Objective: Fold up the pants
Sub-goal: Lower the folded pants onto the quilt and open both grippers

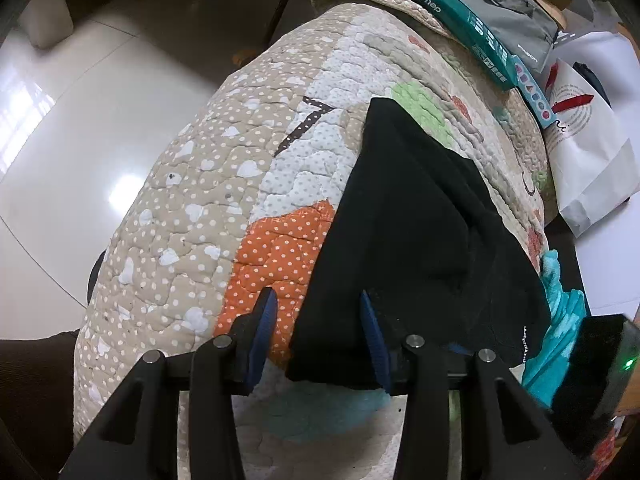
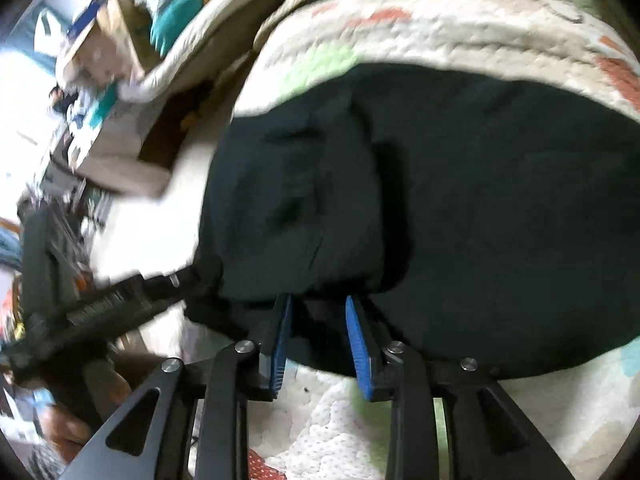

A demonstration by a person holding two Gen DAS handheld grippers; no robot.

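The black pants (image 1: 412,240) lie folded on a patchwork quilt (image 1: 180,220), narrowing toward the far end. My left gripper (image 1: 318,300) is open at the near left corner of the pants, with its right blue pad (image 1: 370,332) over the cloth and its left pad over the orange patch. In the blurred right wrist view the pants (image 2: 480,200) fill the middle. My right gripper (image 2: 318,304) is open with its fingertips at the near edge of the black cloth; I cannot tell if cloth lies between them.
A teal cloth (image 1: 560,320) lies to the right of the pants. A green box (image 1: 460,20), a grey bag (image 1: 504,8) and a white paper bag (image 1: 588,152) crowd the far right edge. Glossy floor (image 1: 80,160) lies to the left. Cluttered boxes (image 2: 100,60) show in the right wrist view.
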